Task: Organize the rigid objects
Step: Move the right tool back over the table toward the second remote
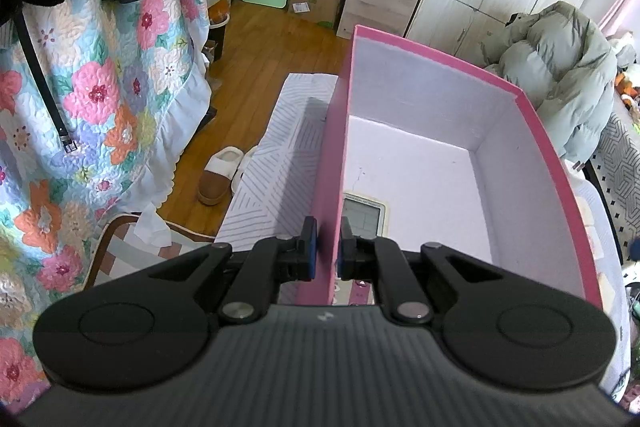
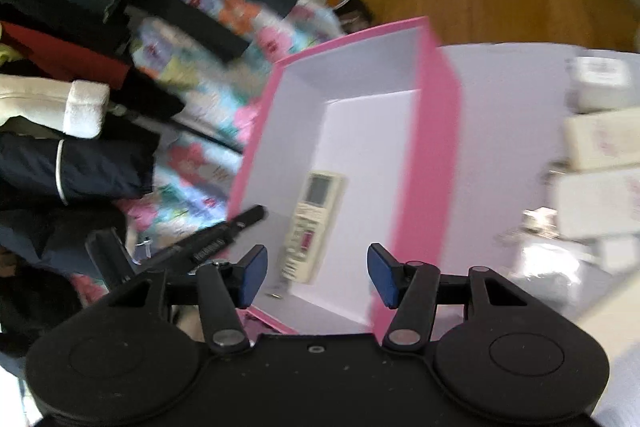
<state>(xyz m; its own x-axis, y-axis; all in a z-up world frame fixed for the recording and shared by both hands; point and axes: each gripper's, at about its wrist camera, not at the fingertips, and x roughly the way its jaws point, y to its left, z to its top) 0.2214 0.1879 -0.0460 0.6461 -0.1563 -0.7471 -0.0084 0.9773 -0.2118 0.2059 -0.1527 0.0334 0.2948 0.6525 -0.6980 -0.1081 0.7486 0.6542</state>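
The left gripper point(image 1: 326, 247) pinches the near-left wall of the pink box point(image 1: 536, 131), one pad on each face. A cream remote control point(image 2: 310, 223) lies flat on the box floor near that wall, at six o'clock. The right gripper point(image 2: 318, 275) hangs above the box, jaws spread and empty.

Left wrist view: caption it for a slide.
Left gripper clamps the pink box wall; a remote lies inside.
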